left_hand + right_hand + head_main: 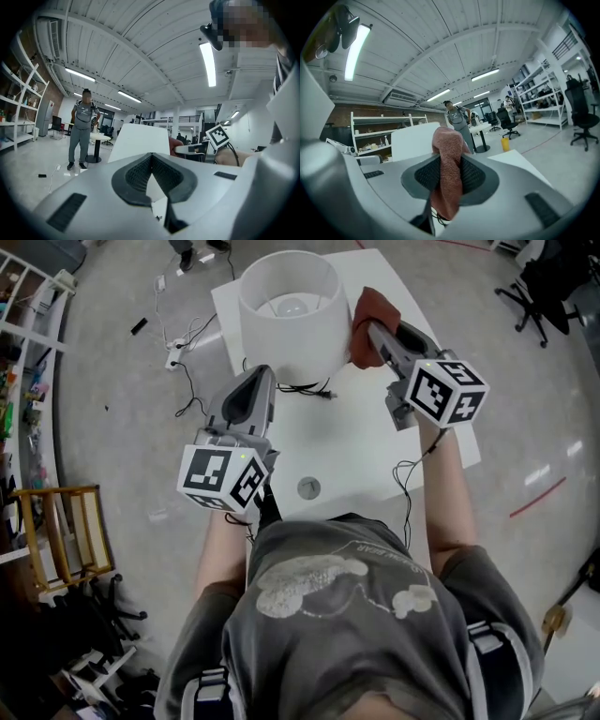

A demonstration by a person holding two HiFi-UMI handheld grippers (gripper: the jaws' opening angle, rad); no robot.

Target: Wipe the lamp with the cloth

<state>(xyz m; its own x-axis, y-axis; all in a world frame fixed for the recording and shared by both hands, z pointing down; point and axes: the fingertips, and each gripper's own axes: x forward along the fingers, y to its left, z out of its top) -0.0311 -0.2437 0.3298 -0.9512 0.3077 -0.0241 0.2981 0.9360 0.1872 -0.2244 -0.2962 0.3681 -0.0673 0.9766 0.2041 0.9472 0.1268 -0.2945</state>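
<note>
Nearest the head camera: grey printed T-shirt (347,615) and two bare forearms reaching out over the white rectangular worktop (337,446).

Left claw (262,373) (151,155): tips pressed together on nothing, only pale shade and worktop showing through the gap lower down between the ribbed black pads (136,174). Points at the near-left flank of the lamp, close to it but not shown touching.

Right claw (371,330) (447,161): clamped on a rust-red terry cloth (369,307) (446,140), a bunched fold standing proud of the tips and a tail hanging below.

White drum-shaded table lamp (286,320) (138,143): upright toward the far left corner of the worktop, frosted bulb (292,306) visible down through the open top, black power cord (314,392) trailing from under the shade toward the middle.

Cloth at the shade's right flank, against it or just beside it; contact not certain from any view.

Likely step: start of the wipe, with cloth brought up to the shade. Calls next for light pressure and a sweep round the curved wall, firm grip kept on the cloth. Probably worth steadying the lamp with the left claw, since a light shade could tip or slide toward the far edge.
</note>
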